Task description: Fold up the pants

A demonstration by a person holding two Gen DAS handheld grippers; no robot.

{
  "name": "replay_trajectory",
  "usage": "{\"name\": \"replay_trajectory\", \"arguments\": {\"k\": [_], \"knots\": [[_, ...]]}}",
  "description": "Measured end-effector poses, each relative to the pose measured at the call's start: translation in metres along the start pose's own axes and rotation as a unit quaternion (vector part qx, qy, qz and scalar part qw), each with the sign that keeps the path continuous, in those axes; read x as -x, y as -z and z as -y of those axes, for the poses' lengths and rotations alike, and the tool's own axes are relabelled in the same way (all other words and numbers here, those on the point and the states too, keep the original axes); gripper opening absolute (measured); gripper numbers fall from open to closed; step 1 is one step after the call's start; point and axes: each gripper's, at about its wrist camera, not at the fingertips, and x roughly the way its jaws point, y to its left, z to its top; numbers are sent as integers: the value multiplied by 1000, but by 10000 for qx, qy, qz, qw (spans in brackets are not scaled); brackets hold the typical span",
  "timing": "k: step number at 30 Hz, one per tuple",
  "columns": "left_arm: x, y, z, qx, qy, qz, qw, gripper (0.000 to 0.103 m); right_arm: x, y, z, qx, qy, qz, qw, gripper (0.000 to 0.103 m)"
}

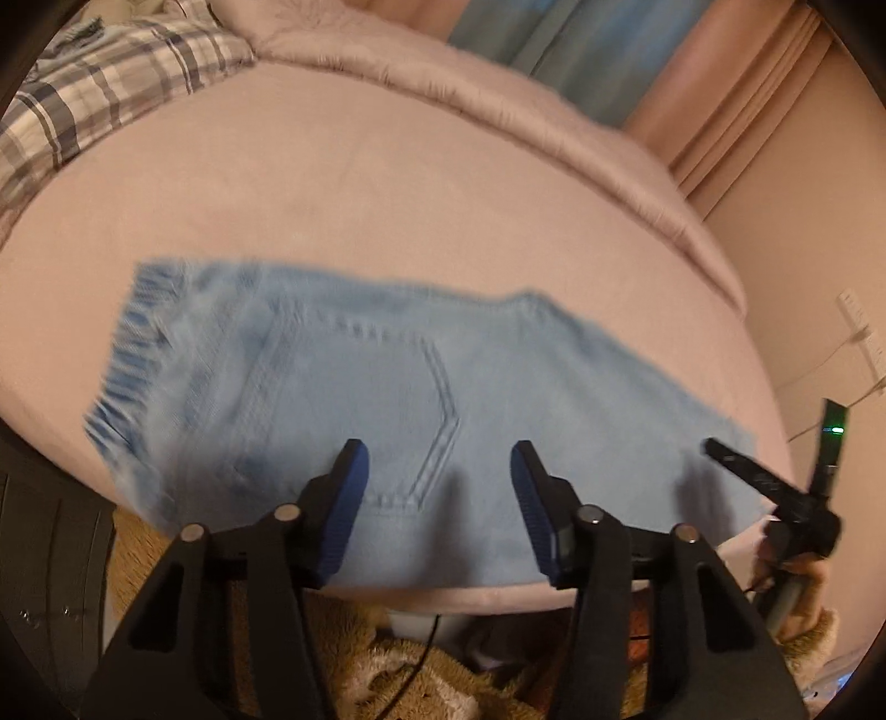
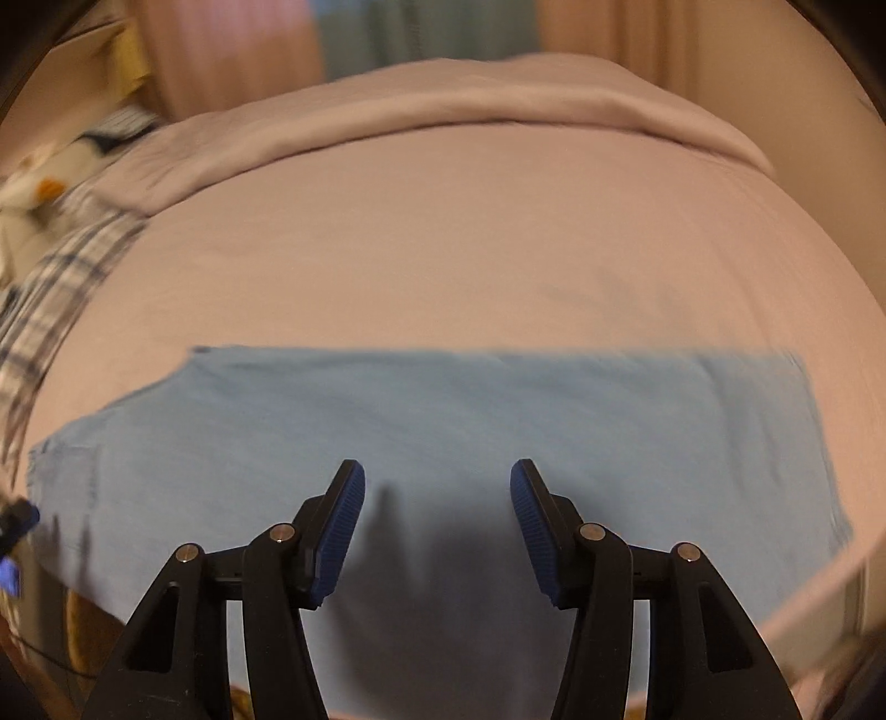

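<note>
Light blue denim pants (image 1: 354, 387) lie flat along the near edge of a pink bed (image 1: 387, 194), elastic waistband at the left and a back pocket showing. My left gripper (image 1: 439, 465) is open and empty, hovering over the pocket area. In the right wrist view the pants (image 2: 470, 421) lie as a folded blue band across the bed (image 2: 470, 249). My right gripper (image 2: 437, 482) is open and empty just above the leg part. The right gripper also shows at the right edge of the left wrist view (image 1: 775, 487).
A plaid pillow (image 1: 99, 94) and a rolled pink blanket (image 1: 498, 88) lie at the far side of the bed. Curtains (image 1: 581, 50) hang behind. Brown fuzzy fabric (image 1: 398, 670) and a cable lie below the bed's near edge. A dark case (image 1: 50, 565) stands at the lower left.
</note>
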Motion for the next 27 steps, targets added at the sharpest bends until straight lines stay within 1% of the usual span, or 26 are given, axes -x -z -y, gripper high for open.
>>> {"name": "replay_trajectory", "arguments": {"k": [2, 4, 7, 10, 12, 15, 18, 21, 22, 24, 25, 27], "knots": [[-15, 6, -2, 24, -221, -188, 9996, 50, 1, 10, 23, -306, 122, -43, 9994, 54], [-24, 7, -2, -29, -417, -241, 9988, 49, 3, 20, 43, -549, 302, -74, 9980, 54], [-27, 9, 3, -117, -569, -195, 9981, 49, 4, 31, 67, -853, 522, -92, 9949, 54], [-30, 9, 7, -166, -681, -206, 9973, 49, 12, 39, 87, -1094, 503, 41, 9927, 54], [-30, 11, 10, -193, -725, -195, 9970, 49, 18, 42, 96, -1219, 724, 127, 9898, 54], [-33, 12, 12, -194, -634, -256, 9975, 49, 22, 45, 111, -1404, 1016, 241, 9846, 54], [-34, 16, 18, -248, -577, -299, 9976, 49, 22, 46, 128, -1702, 1140, 246, 9785, 54], [-34, 21, 22, -270, -500, -341, 9978, 49, 26, 51, 147, -1907, 1417, 287, 9710, 54], [-34, 21, 24, -257, -427, -365, 9981, 49, 27, 52, 153, -2001, 1411, 318, 9690, 54], [-33, 22, 27, -152, -144, -444, 9988, 49, 28, 53, 164, -2242, 1302, 364, 9651, 54], [-32, 22, 29, -101, -16, -453, 9989, 51, 29, 54, 169, -2329, 1270, 386, 9634, 54], [-30, 23, 32, -85, 115, -417, 9990, 53, 34, 56, 183, -2518, 1207, 474, 9591, 54]]}}
